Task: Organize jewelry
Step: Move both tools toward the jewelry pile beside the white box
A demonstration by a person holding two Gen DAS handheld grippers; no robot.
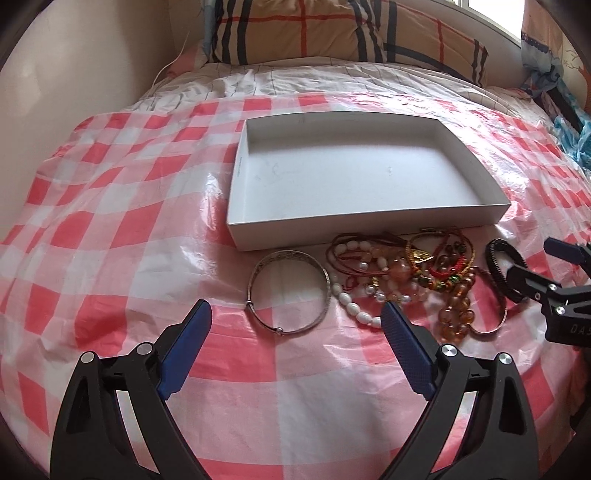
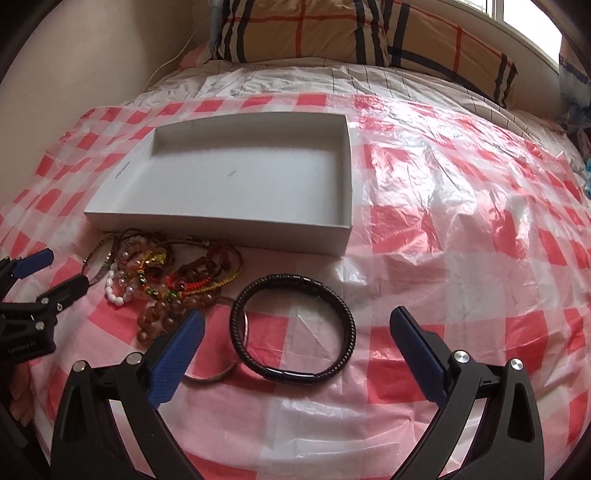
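Note:
An empty white cardboard box (image 1: 369, 216) (image 2: 221, 229) lies on a red-and-white checked plastic sheet on a bed. In front of it lies a pile of bead and cord bracelets (image 1: 402, 273) (image 2: 173, 284). A silver bangle (image 1: 288, 295) lies at the pile's left, just ahead of my open, empty left gripper (image 1: 295, 325). A black braided bracelet (image 2: 291, 325) (image 1: 498, 269) lies at the pile's right, between the tips of my open, empty right gripper (image 2: 295, 328), overlapping a thin metal bangle (image 2: 221, 373). The right gripper (image 1: 546, 269) shows in the left wrist view.
Plaid pillows (image 1: 332, 29) (image 2: 351, 33) lie at the head of the bed behind a striped sheet. A wall (image 1: 74, 74) is on the left and a window at the far right. The checked sheet (image 2: 480, 221) stretches to the right of the box.

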